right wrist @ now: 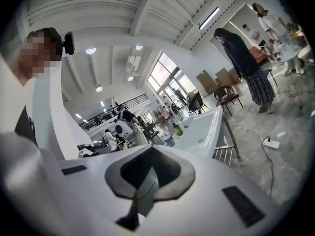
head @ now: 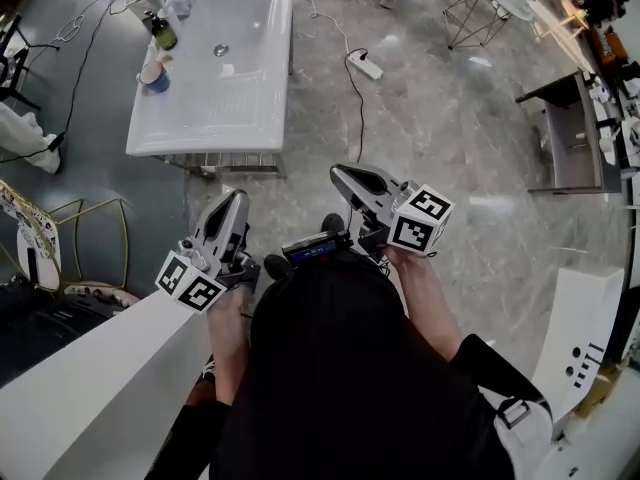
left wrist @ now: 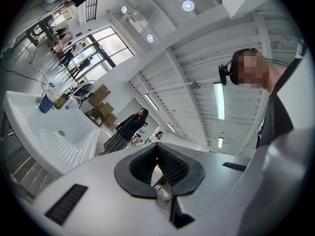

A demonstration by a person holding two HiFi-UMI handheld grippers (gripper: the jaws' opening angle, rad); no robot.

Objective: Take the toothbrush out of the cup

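Note:
A blue cup stands on the left rim of the white sink, beside a green bottle. Something light pokes out of the cup, too small to tell as the toothbrush. Both grippers are held close to the person's body, well short of the sink. The left gripper is shut and empty, and so is the right gripper. The left gripper view shows its shut jaws with the cup far off. In the right gripper view the gripper points towards the cup.
A power strip and its cable lie on the floor right of the sink. A wire stool and a dark table stand at the right. A white counter and a gold wire chair are at the lower left. A person stands beyond.

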